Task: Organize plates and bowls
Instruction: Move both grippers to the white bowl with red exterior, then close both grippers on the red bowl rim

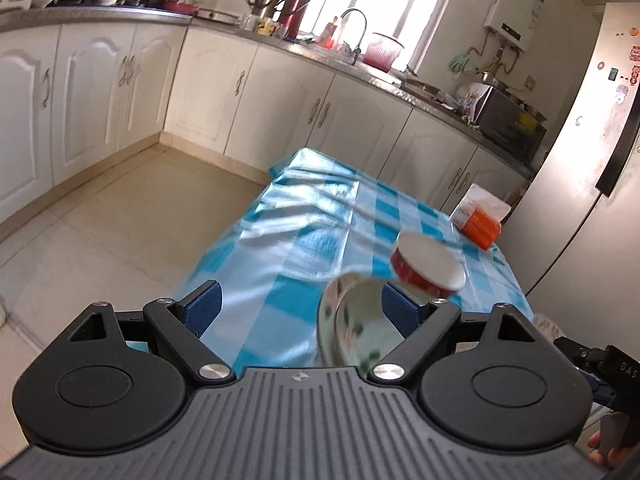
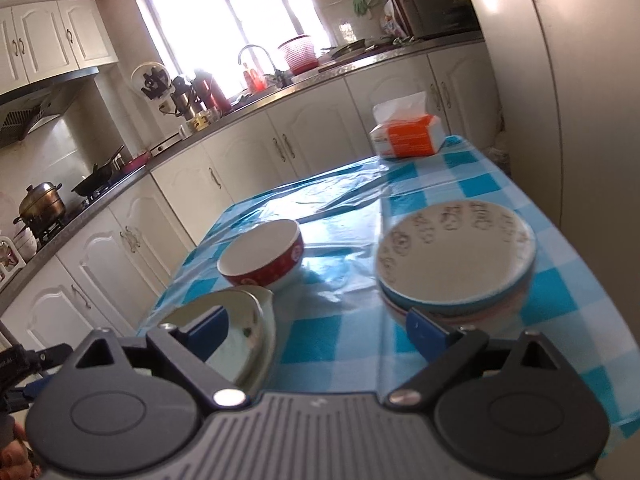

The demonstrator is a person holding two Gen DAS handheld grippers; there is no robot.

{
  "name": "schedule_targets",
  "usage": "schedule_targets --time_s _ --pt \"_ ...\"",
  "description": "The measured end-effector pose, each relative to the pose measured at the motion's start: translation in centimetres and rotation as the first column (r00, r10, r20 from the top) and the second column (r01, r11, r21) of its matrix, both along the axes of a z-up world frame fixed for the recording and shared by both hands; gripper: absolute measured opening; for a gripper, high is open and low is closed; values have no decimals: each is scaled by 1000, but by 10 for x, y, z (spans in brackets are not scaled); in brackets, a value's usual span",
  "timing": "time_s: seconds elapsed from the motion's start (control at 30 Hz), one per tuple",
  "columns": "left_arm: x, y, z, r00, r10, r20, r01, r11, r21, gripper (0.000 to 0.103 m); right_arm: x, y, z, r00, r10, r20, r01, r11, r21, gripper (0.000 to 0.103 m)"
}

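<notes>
The left gripper (image 1: 298, 306) is standing with its jaws wide apart, gripping nothing; a flowered plate (image 1: 352, 322), blurred, is showing at lower centre beside its right finger. The right gripper (image 2: 320, 330) is gaping too. One red bowl (image 2: 262, 254) is sitting mid-frame, and stacked bowls (image 2: 456, 256) with unreadable writing are sitting right. A tissue pack (image 2: 408, 136) is lying behind.

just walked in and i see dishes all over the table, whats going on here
A person holds a two-finger gripper in each hand over a table with a blue checked cloth. Both grippers stand open and grip nothing: the left gripper and right gripper each hover near a floral bowl at the near edge. A red bowl sits apart further back, and a patterned plate tops a small stack of dishes on the right. A tissue pack lies at the far end.
</notes>
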State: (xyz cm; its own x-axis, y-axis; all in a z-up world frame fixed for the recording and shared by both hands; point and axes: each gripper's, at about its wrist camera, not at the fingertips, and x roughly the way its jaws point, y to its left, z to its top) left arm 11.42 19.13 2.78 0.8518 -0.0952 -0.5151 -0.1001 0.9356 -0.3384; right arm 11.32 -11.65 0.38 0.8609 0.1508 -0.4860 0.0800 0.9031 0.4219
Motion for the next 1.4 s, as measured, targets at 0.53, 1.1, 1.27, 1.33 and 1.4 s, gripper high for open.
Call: schedule_targets --time_s 0.53,1.1,1.27,1.33,1.4 --pt "138 -52 -11 976 -195 -101 199 980 28 103 119 22 0 1000 12 -18 -11 999 51 96" --pt "220 -109 -52 926 -258 -277 295 950 102 56 167 27 -27 995 17 -103 -25 996 -83 86" --pt "227 -118 -61 916 -268 -299 316 940 124 38 180 30 -38 985 46 -166 -64 993 -104 67" --pt "227 -119 -62 913 -275 -302 323 938 124 33 185 27 -45 980 55 -189 -70 995 -75 58" --pt "229 -121 -65 909 -281 -309 333 934 130 25 187 25 -50 977 61 -206 -73 996 -50 47"
